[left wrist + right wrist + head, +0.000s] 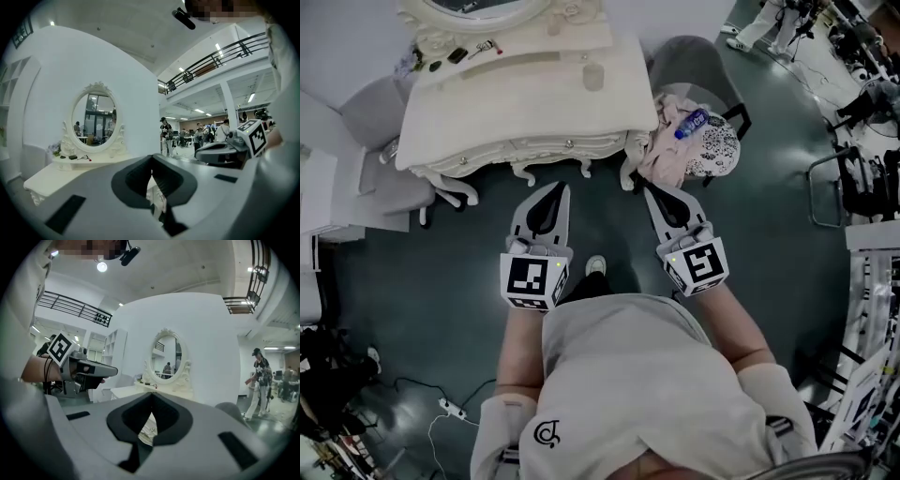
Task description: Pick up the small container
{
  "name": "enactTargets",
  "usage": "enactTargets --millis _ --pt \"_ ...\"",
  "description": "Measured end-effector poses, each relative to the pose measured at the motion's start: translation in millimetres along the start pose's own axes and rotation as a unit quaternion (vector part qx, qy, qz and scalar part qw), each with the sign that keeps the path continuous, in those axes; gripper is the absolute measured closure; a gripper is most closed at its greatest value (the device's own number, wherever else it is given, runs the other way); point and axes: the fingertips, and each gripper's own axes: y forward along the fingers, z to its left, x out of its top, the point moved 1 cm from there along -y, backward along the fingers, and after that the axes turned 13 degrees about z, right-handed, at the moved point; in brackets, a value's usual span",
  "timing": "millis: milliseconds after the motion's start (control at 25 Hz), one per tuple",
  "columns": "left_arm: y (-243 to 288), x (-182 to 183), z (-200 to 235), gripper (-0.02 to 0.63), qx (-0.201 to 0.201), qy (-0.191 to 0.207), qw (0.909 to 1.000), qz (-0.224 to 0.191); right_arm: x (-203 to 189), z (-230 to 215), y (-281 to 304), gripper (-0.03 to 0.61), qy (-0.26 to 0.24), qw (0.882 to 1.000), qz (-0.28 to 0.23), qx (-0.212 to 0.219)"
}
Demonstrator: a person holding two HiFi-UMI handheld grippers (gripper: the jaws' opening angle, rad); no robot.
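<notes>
A small pale container stands on the white vanity table, right of its middle. Both grippers hang over the dark floor in front of the table, well short of the container. My left gripper points at the table's front edge, its jaws shut with nothing between them. My right gripper points toward the table's right corner and is also shut and empty. In the left gripper view my left gripper faces the table and its oval mirror. In the right gripper view my right gripper faces the same mirror.
Small dark items and a red-tipped thing lie at the table's back. A grey chair to the right holds clothes and a blue bottle. Another grey seat stands left. People stand farther off.
</notes>
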Motion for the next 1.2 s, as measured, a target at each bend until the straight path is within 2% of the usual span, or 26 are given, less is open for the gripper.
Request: enactTargets --millis 240,640,880,1040,1200 --pt "50.7 12.0 63.1 0.601 -0.017 0.004 0.9998 0.013 24.2 -21.0 69.7 0.572 0.012 1.0 0.004 -0.021" --pt "144.2 13.8 104.5 0.601 -0.029 -0.004 0.9991 0.03 17.9 -81.7 156.0 0.572 0.04 0.999 0.021 -0.03" --pt "224.6 15.8 120.6 0.601 -0.031 -0.011 0.9978 0.057 10.0 -140.6 213.5 0.571 0.049 0.998 0.031 -0.012" --pt "274.9 18.7 137.6 0.601 -0.023 -0.021 0.9979 0.056 0.1 -177.6 252.2 0.572 0.055 0.997 0.048 0.004" --pt "319.9 6.2 149.9 0.581 -0.024 -0.025 0.9969 0.071 -10.5 -200.2 289.5 0.572 0.053 0.996 0.061 0.027"
